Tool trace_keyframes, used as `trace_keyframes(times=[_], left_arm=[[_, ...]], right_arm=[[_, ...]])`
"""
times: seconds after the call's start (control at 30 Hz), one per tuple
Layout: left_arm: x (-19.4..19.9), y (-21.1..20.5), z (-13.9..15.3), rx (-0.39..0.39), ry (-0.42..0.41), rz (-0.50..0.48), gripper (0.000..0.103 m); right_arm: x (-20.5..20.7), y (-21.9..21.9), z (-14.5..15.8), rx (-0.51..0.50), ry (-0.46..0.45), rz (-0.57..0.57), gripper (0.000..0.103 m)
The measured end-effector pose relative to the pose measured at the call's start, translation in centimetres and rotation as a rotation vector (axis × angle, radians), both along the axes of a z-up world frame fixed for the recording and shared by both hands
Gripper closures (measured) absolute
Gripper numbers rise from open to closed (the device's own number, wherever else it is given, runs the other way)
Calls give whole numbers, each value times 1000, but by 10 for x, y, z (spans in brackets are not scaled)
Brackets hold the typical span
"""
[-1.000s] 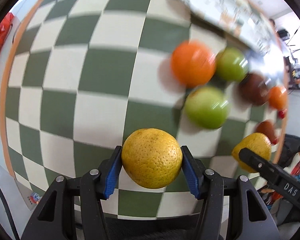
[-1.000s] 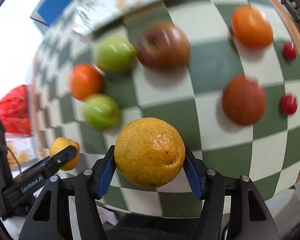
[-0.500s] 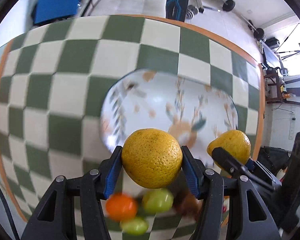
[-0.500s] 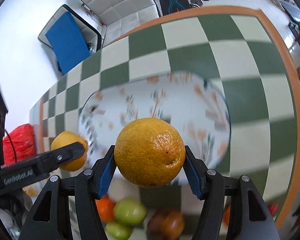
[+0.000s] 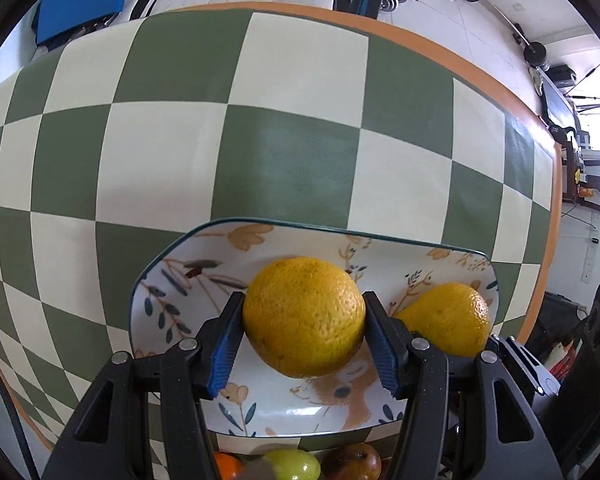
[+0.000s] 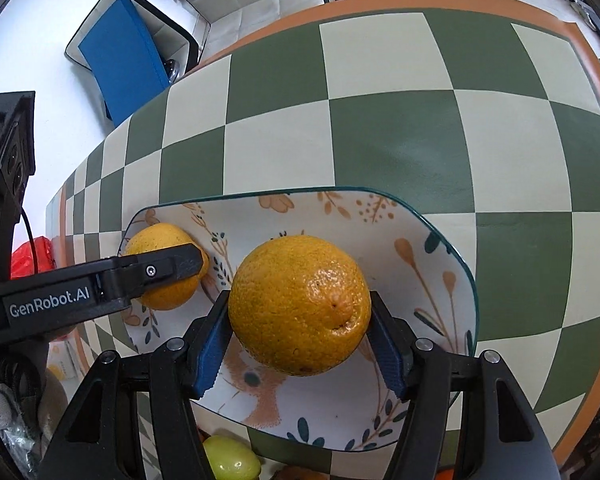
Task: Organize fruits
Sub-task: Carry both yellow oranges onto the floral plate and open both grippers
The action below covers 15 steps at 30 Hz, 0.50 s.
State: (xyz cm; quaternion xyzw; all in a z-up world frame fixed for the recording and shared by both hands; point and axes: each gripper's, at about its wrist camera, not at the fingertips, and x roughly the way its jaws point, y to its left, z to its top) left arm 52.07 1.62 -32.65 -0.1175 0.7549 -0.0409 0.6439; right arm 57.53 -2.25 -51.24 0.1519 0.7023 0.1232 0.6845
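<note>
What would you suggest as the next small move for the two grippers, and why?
Probably lower both and release: the left gripper grips a yellow orange, the right gripper an orange, both over the plate.

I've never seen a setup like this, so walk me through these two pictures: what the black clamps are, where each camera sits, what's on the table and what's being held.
There is no robot here. A person carries two hand-held grippers, each with a fisheye camera looking forward along its jaws, which is why straight lines bulge.

The left wrist view shows the left gripper, its blue-padded jaws shut on a yellow-orange citrus fruit. The right wrist view shows the right gripper shut on a second orange. Each gripper also appears at the edge of the other's picture.

Both fruits are over a floral plate on a green-and-cream checkered tablecloth. Whether they touch the plate cannot be told.

At the bottom edge, nearer the cameras, more fruit lies on the cloth: a green apple and a reddish apple.
</note>
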Motion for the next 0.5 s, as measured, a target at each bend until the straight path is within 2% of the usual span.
trace_keyframes(times=[0.07,0.13,0.17,0.27,0.33,0.5], left_arm=[[2,1,1,-6,-11,6,41],[10,1,3,5,-21,4,19],[10,1,5,5,-28,4,17],[10,2,10,24,-43,0,17],[7,-2,16,50,-61,-12,17],[-17,-2,42,143,-163,-39,17]], right_arm=[[-1,-5,3,2,-3,-11,29],[-2,-11,8,-1,-14,-27,27],[-3,-14,11,-5,-15,-30,26],[-8,-20,22,-17,-20,-39,19],[-13,-22,31,-47,-34,-44,11],[-39,-31,59,-182,-102,-48,9]])
